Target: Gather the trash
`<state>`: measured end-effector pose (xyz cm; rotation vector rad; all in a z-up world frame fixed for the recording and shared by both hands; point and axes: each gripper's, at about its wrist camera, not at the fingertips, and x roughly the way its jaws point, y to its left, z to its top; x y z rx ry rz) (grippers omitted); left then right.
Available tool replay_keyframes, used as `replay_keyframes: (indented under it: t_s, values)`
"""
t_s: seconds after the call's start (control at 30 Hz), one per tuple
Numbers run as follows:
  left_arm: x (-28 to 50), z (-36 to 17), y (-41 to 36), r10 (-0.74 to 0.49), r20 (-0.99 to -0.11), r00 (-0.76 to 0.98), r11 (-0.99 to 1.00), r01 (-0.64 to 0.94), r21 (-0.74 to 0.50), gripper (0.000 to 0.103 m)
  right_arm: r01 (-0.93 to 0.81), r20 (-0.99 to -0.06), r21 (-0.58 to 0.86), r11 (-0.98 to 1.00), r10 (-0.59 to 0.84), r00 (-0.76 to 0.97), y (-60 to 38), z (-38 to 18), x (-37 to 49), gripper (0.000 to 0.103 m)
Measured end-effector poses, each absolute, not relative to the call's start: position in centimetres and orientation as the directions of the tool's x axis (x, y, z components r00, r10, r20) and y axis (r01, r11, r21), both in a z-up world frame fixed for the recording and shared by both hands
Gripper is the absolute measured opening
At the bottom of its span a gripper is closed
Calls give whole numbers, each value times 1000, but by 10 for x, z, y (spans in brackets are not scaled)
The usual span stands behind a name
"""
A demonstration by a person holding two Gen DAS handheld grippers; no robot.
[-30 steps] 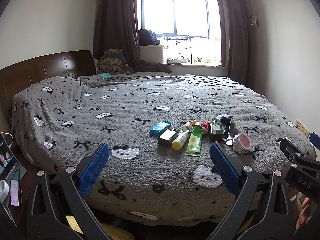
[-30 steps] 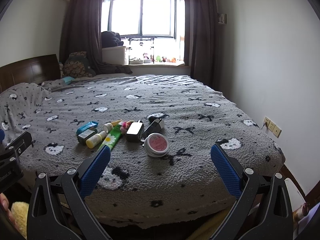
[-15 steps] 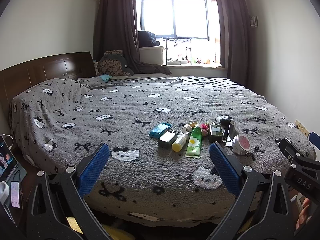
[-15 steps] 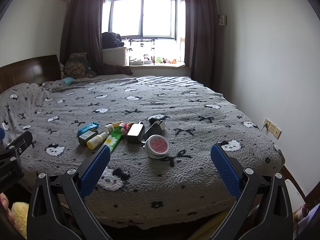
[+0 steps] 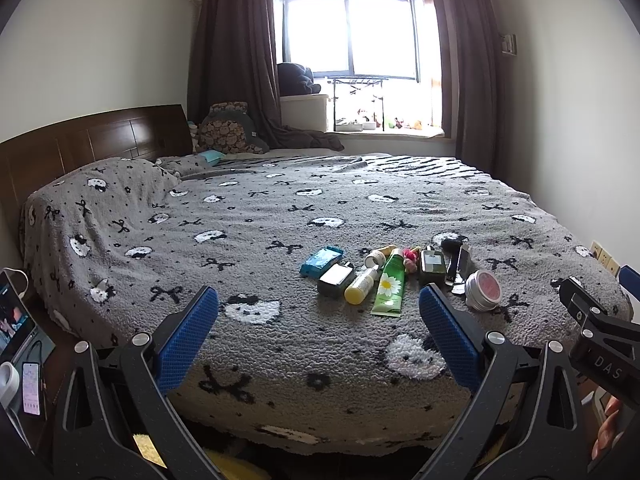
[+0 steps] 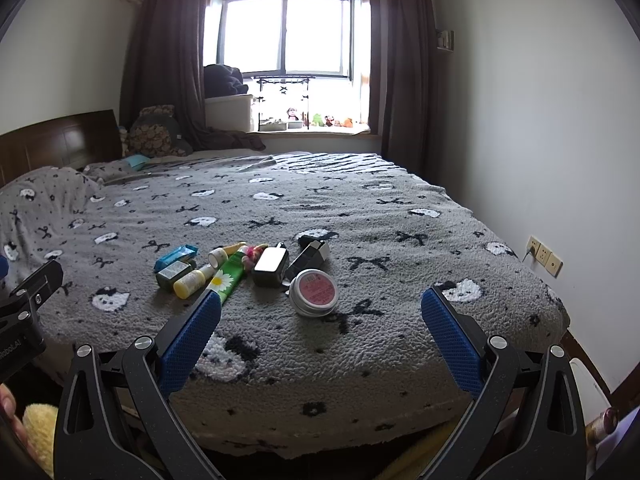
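Bedroom scene from two wrist views. A wide bed [image 5: 280,216] fills the room, covered by a grey, nubbly fleece blanket [image 6: 360,216] printed with white cat faces and black bows; it hangs over the near edge of the mattress. A dark wooden headboard [image 5: 92,140] stands at left, and a bright window [image 6: 286,36] framed by dark brown curtains [image 5: 236,52] sits in the far wall. Plain white walls enclose the space; a wall socket plate [image 6: 545,256] is visible low on the right wall.

The items to collect lie in a loose cluster on the blanket near the foot edge: a flat teal packet [image 5: 321,260], a dark rectangular box [image 5: 335,278], a small yellow bottle [image 5: 360,285] lying on its side, a green tube with a daisy print [image 5: 389,282], a square dark-green glass bottle [image 5: 432,266], and a round metal tin with a pink lid [image 6: 314,292]. Most touch or nearly touch one another; the tin rests at the right end of the group.

The left gripper [image 5: 318,332] hovers short of the bed edge, its blue textured pads [image 5: 188,340] spread wide with nothing between them. The right gripper [image 6: 320,332] is likewise spread and empty, the tin just beyond its gap. A tablet [image 5: 14,320] and a phone [image 5: 30,388] sit at lower left.
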<state>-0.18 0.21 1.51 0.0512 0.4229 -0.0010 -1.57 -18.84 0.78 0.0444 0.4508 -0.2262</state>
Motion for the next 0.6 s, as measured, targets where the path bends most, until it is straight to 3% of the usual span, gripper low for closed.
replay_keyframes:
  t_s: [0.6]
  values:
    - [-3,10,4,19,-413,911,999,3,53,95,233,-403,-17,972,-220,889,-192,5,-19,100]
